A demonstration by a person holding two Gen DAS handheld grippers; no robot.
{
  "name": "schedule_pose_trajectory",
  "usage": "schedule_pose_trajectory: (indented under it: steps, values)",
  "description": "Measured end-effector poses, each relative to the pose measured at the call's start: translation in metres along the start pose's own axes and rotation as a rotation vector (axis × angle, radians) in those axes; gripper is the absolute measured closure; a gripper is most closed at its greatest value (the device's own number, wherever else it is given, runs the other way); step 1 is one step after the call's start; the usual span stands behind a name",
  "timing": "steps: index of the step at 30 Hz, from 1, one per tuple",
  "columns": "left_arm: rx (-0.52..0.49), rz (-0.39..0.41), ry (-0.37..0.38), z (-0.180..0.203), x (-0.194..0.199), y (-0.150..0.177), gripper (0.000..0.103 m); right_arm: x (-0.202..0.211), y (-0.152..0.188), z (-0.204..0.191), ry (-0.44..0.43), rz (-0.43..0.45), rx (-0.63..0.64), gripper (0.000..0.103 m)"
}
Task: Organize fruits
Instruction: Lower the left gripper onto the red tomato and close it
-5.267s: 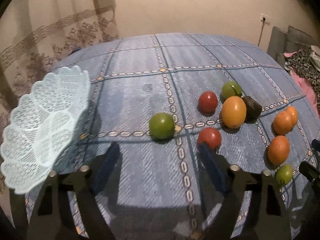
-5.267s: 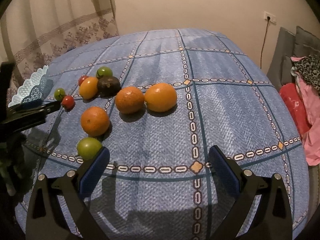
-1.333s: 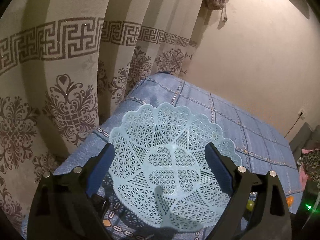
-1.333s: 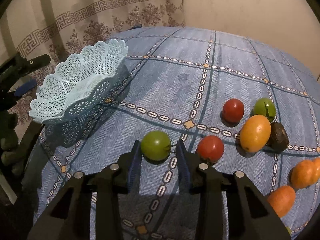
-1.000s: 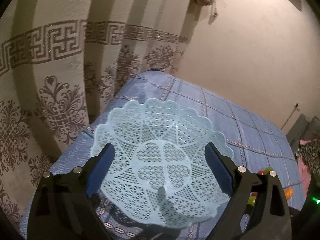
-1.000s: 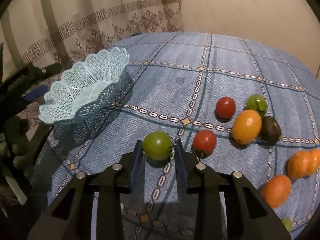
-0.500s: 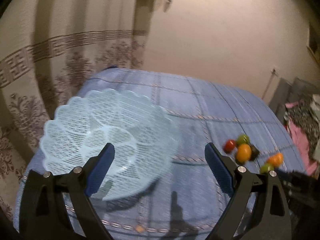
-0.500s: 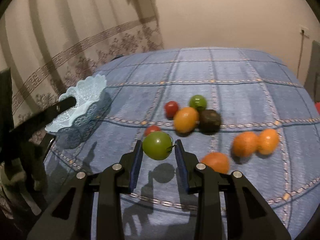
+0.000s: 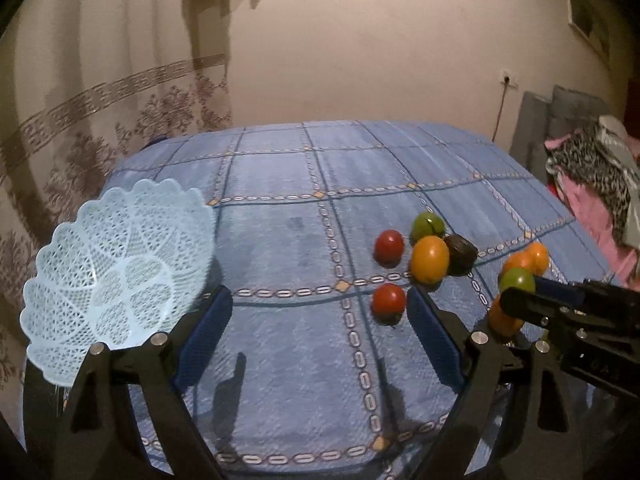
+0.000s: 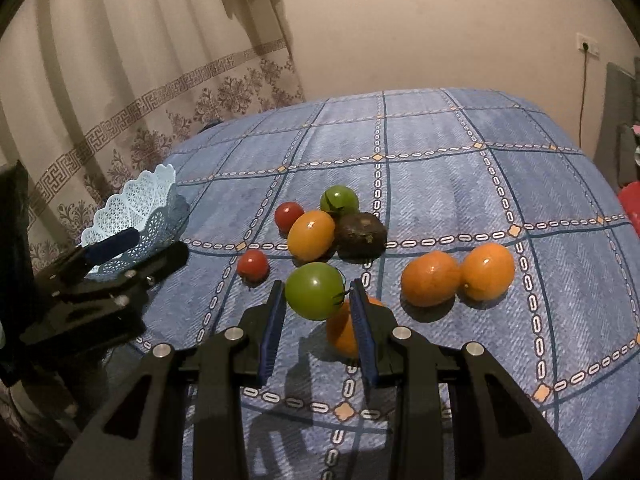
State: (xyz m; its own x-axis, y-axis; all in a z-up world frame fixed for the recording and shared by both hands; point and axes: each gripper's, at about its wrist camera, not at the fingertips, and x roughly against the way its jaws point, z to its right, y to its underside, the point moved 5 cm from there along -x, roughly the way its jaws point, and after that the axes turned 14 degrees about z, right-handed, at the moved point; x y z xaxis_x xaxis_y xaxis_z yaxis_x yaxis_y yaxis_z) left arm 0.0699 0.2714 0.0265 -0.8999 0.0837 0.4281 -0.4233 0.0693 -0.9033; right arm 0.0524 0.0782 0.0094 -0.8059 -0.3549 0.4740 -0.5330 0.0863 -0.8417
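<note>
Readable text: none in either view.
Pale blue lattice plastic basket (image 9: 116, 280): no label or brand mark can be seen.
Blue patterned tablecloth (image 10: 440, 184): a grid of chain-link lines and small diamonds only, no letters or numbers.
Beige curtain (image 10: 120, 92): a woven key-pattern band and floral motifs, no writing.
White wall socket (image 10: 587, 47): too small to tell whether it carries any marking.
Fruits on the cloth: no stickers can be seen.
Black gripper frames: no brand or number legible; the dark body at the right edge of the left wrist view is too dim to read.
</note>
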Motion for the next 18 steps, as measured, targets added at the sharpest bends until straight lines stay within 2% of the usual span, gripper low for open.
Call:
schedule_pose_trajectory:
  steps: [5,8,13,15,16,18]
  values:
    - [-0.077,-0.044,0.026,0.022,-0.017,0.007,0.033,-0.004,0.002,0.007,0.001,-0.006,-0.007,0.07]
    - [-0.1,-0.09,0.067,0.033,-0.032,0.014,0.041,-0.004,0.001,0.009,0.0,0.002,-0.013,0.07]
    - [-0.077,-0.14,0.114,0.041,-0.043,0.023,0.048,-0.003,0.001,0.012,-0.004,0.012,-0.02,0.07]
    - [-0.062,-0.16,0.128,0.041,-0.048,0.027,0.057,-0.003,0.002,0.013,-0.008,0.014,-0.025,0.07]
    - [-0.055,-0.168,0.134,0.041,-0.05,0.028,0.064,-0.003,0.002,0.013,-0.009,0.015,-0.026,0.07]
    - [-0.045,-0.177,0.138,0.042,-0.054,0.032,0.069,-0.002,0.002,0.014,-0.008,0.017,-0.026,0.07]
